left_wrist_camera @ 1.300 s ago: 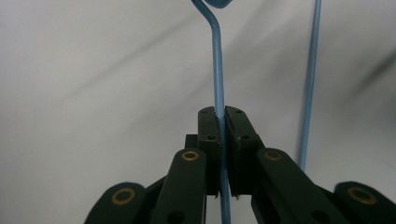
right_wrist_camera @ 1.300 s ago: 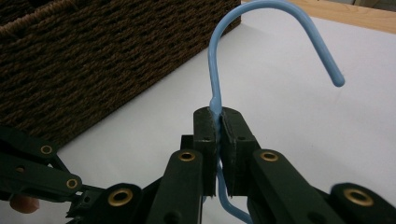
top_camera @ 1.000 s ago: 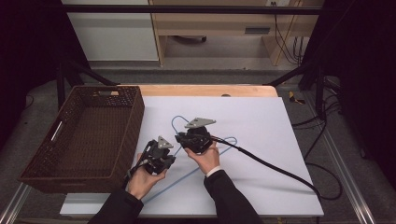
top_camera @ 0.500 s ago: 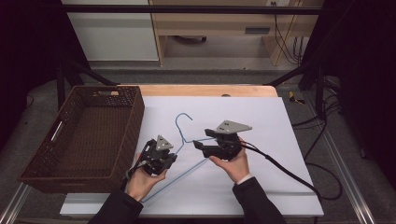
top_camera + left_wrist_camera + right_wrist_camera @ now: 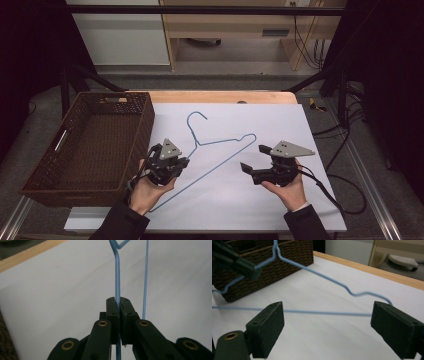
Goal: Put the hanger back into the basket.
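A blue wire hanger (image 5: 215, 166) lies across the white tabletop (image 5: 280, 125), hook toward the far side. My left gripper (image 5: 181, 161) is shut on the hanger's left sloping arm. In the left gripper view the wire (image 5: 117, 277) runs straight up out of the pressed pads of that gripper (image 5: 119, 300). My right gripper (image 5: 253, 158) is off to the hanger's right, pointing left at it. Its jaws have just been opening and stand wide, with nothing between them. In the right gripper view its own jaws (image 5: 327, 326) frame the hanger (image 5: 324, 313) lying beyond, and the left gripper (image 5: 237, 262) pinches the wire.
A dark brown wicker basket (image 5: 145, 125) sits on the table's left side, close beside the left hand; it shows too in the right gripper view (image 5: 287, 257). A wooden edge (image 5: 220, 96) borders the far side. The right gripper's cable (image 5: 325, 192) trails off the right edge.
The right gripper has let go near the hanger's neck, swung away to the right and opened its jaws. The left gripper keeps its grip and has lifted slightly.
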Available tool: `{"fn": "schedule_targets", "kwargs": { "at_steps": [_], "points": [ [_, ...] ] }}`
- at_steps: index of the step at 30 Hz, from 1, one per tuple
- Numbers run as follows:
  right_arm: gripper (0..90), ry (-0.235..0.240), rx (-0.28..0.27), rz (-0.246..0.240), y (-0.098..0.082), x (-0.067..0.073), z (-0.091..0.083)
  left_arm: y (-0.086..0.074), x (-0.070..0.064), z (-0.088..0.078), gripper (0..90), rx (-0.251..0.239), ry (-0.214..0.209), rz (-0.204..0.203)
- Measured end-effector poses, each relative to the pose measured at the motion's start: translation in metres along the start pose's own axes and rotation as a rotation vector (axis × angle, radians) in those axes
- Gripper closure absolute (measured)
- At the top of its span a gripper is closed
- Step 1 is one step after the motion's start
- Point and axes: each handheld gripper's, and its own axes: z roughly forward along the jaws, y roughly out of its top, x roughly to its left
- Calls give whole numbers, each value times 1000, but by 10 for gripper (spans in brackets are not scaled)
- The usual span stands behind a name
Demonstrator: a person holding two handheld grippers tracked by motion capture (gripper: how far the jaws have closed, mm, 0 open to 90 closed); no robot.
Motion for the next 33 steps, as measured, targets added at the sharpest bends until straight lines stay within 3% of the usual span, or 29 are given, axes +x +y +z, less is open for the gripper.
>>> {"fn": "schedule_targets", "kwargs": {
  "at_steps": [8, 18, 21, 28, 30, 33],
  "points": [
    [72, -48, -15, 41, -21, -18, -29, 19, 16, -28, 871, -45, 40, 6],
    [53, -86, 5, 63, -38, -28, -42, 39, 40, -61, 871, -74, 60, 31],
    [49, -95, 6, 68, -41, -30, -42, 44, 49, -71, 871, -97, 85, 44],
    [38, -117, -3, 61, -43, -30, -46, 49, 80, -91, 871, -127, 95, 6],
    [38, -120, -1, 61, -44, -31, -46, 49, 91, -97, 871, -149, 122, -20],
    [38, -122, 2, 60, -45, -32, -46, 49, 99, -102, 871, -147, 150, -20]
  ]
}}
